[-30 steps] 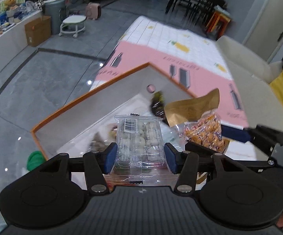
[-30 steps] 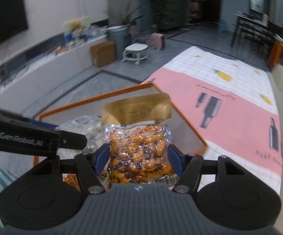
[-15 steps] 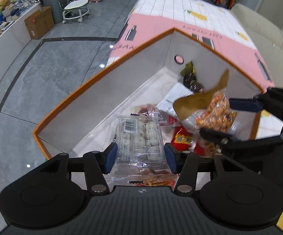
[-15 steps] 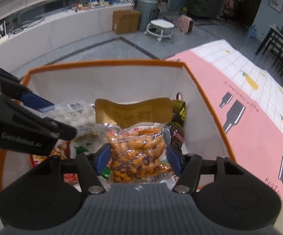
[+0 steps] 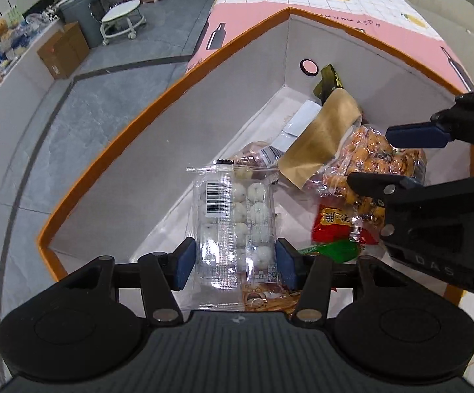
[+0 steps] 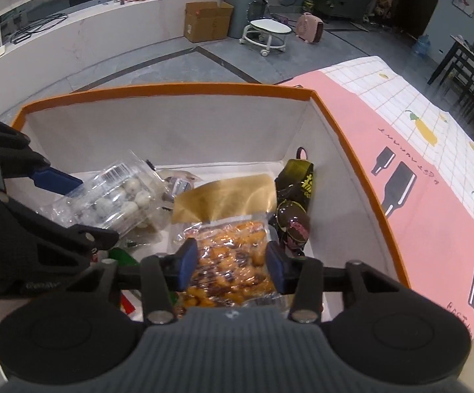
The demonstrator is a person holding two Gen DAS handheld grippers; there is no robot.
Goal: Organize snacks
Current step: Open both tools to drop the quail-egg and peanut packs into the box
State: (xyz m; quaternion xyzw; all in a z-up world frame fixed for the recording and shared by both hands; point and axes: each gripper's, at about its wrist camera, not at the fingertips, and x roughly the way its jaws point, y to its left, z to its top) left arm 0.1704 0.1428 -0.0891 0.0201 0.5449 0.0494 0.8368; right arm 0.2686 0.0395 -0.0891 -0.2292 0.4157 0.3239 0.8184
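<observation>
though tilted (both), packs (image 5: 235, 229) between fingers (image 5: 184, 263)

— How many boxes? 
— One orange-rimmed box (image 6: 345, 137).
— And the snack packs in it? 
— One clear pack of white balls (image 5: 237, 216), one pack of orange snacks with a gold top (image 6: 233, 252), one red packet (image 5: 333, 222), one green packet (image 5: 332, 249), one dark wrapped snack (image 6: 294, 203). A few more lie half hidden under these; their number cannot be told.
— Grippers? 
— Two: the left gripper (image 5: 235, 258) and the right gripper (image 6: 232, 263).
</observation>
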